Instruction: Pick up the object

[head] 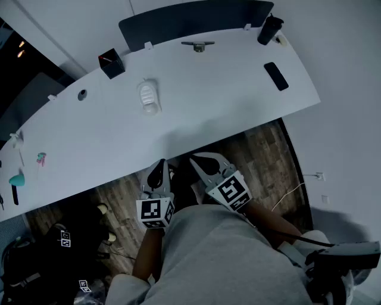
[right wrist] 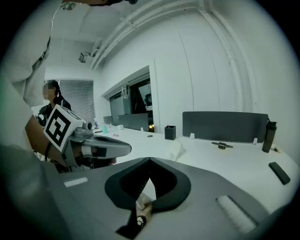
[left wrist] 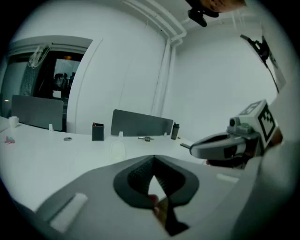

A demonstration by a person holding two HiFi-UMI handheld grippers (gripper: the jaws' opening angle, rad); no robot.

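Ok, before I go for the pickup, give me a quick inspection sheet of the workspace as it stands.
Surface: white desk, curved, mostly bare.
Job's things: white object lies mid-desk, untouched; likely the pickup target.
Clutter: black pen box, metal piece and dark bottle along the back; black slab at right; teal item at far left.
Grippers: left claw and right claw both shut, empty, held low at the desk's near edge.
Cables: white cable on the floor, running toward a wall socket.
Surroundings: wood floor, dark divider panel behind the desk, bags on the floor at left.
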